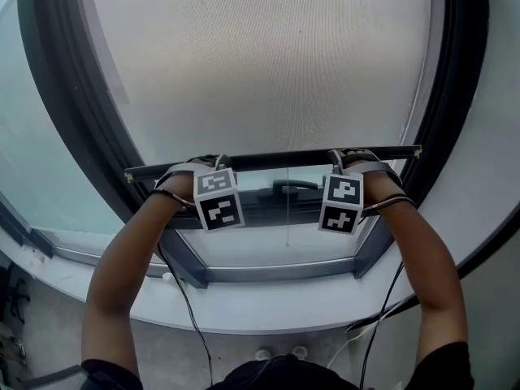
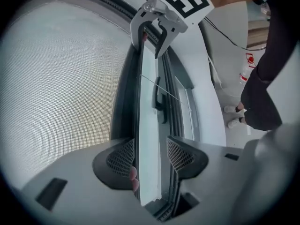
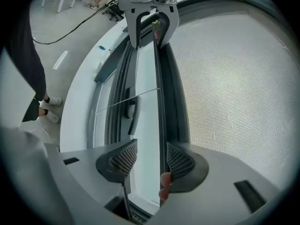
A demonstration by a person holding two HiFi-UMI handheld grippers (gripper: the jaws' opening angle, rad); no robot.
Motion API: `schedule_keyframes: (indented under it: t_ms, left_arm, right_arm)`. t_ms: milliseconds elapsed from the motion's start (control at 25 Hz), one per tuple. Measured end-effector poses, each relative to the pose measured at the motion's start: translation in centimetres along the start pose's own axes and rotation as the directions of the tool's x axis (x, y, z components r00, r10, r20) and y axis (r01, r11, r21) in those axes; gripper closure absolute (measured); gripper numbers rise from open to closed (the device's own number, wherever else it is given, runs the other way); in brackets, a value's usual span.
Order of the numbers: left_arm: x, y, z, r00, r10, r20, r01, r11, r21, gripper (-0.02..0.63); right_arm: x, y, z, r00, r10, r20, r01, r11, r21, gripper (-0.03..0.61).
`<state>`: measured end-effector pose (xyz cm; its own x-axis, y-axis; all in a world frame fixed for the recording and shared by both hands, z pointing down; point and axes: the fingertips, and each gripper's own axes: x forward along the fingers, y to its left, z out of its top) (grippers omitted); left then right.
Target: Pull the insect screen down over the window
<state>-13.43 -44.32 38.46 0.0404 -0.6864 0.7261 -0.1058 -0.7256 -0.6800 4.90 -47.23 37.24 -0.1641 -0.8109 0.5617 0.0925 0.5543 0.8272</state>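
Left gripper [image 2: 151, 159] and right gripper [image 3: 151, 161] each keep their jaws apart, straddling the dark bottom bar [image 1: 276, 159] unclamped, with the bar close against the mesh-side pad. Above both grippers the insect screen [image 1: 276, 63] covers most of the window [image 1: 268, 246]. A thin pull cord [image 1: 288, 214] hangs between them.

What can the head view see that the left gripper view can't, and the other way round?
Only the head view shows both arms at once and the whole bottom bar from end to end. Only the left gripper view shows the left claw up close, its jaws apart astride the bar, with fingertips beside one pad. Both show the insect screen, the window handle, the thin pull cord and the right claw.
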Motion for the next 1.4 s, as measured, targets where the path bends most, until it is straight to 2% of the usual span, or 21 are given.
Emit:
schedule_keyframes:
  t_ms: [160, 520, 800, 1040, 1400]
  left_arm:
    - [2.0, -2.0, -0.3, 1.0, -0.009, -0.011, 0.009, 1.0, -0.003, 0.398]
    - [2.9, -2.4, -0.2, 0.999, -0.028, -0.028, 0.028, 0.999, -0.019, 0.398]
    - [3.0, -2.5, -0.2, 1.0, 0.013, -0.013, -0.014, 1.0, -0.015, 0.399]
    - [4.6, -4.5, -0.4, 0.998, -0.059, 0.014, 0.059, 0.997, -0.038, 0.399]
    - [6.7, -7.0, -0.7, 0.994, -0.106, 0.017, 0.107, 0.993, -0.04, 0.397]
  right_arm:
    - [1.6, 2.4, -0.1, 1.0, 0.005, 0.001, -0.005, 1.0, -0.003, 0.382]
    - [2.3, 3.2, -0.3, 1.0, 0.019, -0.007, -0.019, 1.0, -0.006, 0.382]
    - [2.3, 3.2, -0.1, 1.0, -0.018, 0.009, 0.017, 0.999, 0.05, 0.382]
    - [3.5, 5.6, -0.1, 0.999, 0.046, -0.003, -0.046, 0.998, 0.047, 0.382]
    - [5.2, 8.6, -0.2, 0.997, 0.081, -0.006, -0.08, 0.995, 0.064, 0.382]
